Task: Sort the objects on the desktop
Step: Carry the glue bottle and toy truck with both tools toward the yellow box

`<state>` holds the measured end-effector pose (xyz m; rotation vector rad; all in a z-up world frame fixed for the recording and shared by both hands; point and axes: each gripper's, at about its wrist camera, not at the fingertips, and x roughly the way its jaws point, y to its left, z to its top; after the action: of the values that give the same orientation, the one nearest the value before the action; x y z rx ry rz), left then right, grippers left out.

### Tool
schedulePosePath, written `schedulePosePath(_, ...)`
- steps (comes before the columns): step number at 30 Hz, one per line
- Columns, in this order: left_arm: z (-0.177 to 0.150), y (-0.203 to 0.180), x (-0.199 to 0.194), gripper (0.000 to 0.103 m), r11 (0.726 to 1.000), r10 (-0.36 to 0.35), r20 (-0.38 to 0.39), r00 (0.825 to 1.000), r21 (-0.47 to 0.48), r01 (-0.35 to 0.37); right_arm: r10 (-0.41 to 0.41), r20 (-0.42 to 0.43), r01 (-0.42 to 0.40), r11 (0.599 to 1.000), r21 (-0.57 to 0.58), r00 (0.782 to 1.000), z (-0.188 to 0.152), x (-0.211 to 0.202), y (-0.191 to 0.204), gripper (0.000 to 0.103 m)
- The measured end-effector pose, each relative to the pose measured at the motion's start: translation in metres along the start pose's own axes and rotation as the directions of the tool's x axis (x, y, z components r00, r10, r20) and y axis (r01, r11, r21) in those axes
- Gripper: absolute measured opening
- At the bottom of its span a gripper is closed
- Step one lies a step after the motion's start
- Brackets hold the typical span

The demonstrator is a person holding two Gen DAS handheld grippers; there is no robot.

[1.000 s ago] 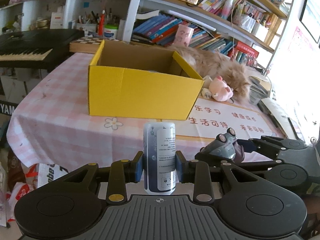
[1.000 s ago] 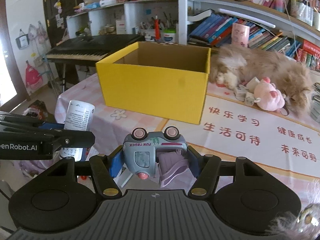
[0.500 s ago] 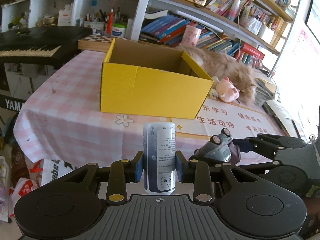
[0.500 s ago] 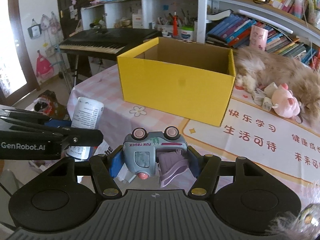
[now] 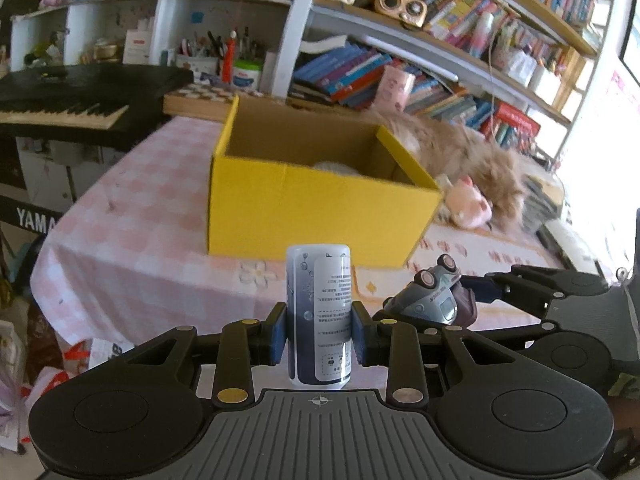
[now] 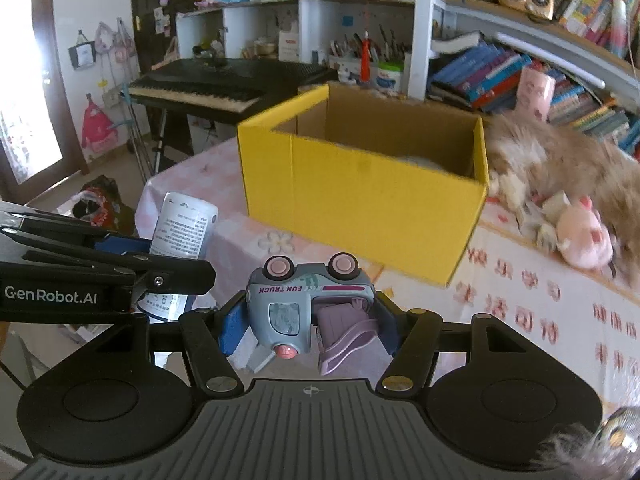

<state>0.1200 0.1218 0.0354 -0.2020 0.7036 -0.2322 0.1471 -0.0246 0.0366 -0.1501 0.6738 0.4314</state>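
Our left tongs (image 5: 319, 334) pinch an upright can (image 5: 319, 312). Our right tongs (image 6: 310, 326) pinch an upturned toy truck (image 6: 308, 304) before the yellow box (image 6: 360, 196).

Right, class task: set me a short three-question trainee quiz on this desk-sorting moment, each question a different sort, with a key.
1. True or false: the toy truck in the right gripper is held wheels up.
2. Which does the left gripper hold? A) pink plush pig B) white can C) book
3. Fill in: the open box on the checked tablecloth is ____ outside.

Key
1. True.
2. B, the white can, upright between the pads.
3. Yellow.
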Motion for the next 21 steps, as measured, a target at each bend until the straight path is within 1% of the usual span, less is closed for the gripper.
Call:
schedulePosePath(5,0.027,0.002,0.007,0.031,1.0,0.008,0.059,0.998,-0.012,-0.007,0.012,0.037,-0.013,1.0,0.024,0.999,0.025,0.008,-0.017,0.061)
schedulePosePath(11,0.062,-0.002,0.014,0.031,1.0,0.017,0.139,0.99,0.01,-0.019,0.023,0.106,-0.031,0.997,0.075,0.994,0.058,0.011,-0.042,0.061)
schedulePosePath(17,0.091,-0.001,0.031,0.031,0.999,0.038,0.197,0.98,0.002,-0.039,0.025,0.183,-0.033,0.999,0.038,0.983,0.094,0.019,-0.065,0.061)
schedulePosePath(21,0.106,0.0,0.043,0.031,0.999,0.053,0.228,0.972,-0.016,-0.051,0.022,0.202,-0.023,1.0,0.005,0.979,0.113,0.031,-0.082,0.061)
